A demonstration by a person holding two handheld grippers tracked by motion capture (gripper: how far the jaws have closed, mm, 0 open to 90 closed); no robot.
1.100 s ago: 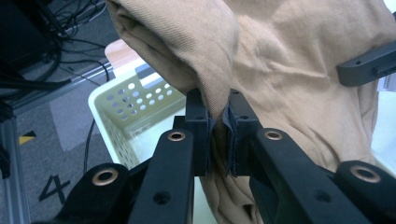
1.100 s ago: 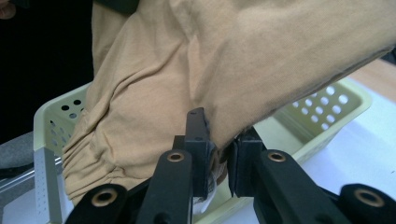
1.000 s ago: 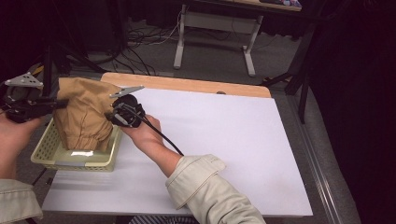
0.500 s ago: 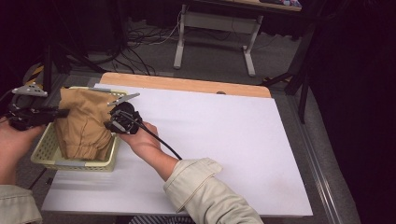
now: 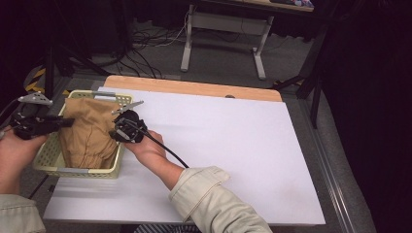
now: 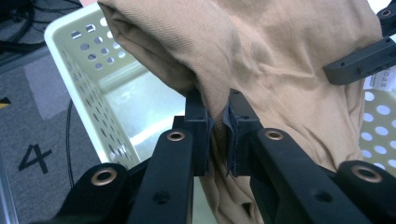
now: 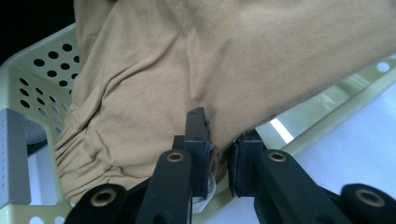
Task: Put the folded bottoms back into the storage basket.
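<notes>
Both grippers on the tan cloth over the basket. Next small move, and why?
Probably lower both a little further, then open. The left gripper and right gripper are each shut on a fold of the tan garment, whose lower part already bunches inside the pale perforated basket while its top stands above the rim.

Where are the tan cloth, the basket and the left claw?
tan cloth [image 5: 90,131], high view, middle of the folded fabric.
basket [image 5: 77,171], high view, near rim.
left claw [image 6: 217,126], left gripper view, between its tips pinching the cloth.

Left gripper [image 5: 68,121] and right gripper [image 5: 114,130]: jaws clamped.
</notes>
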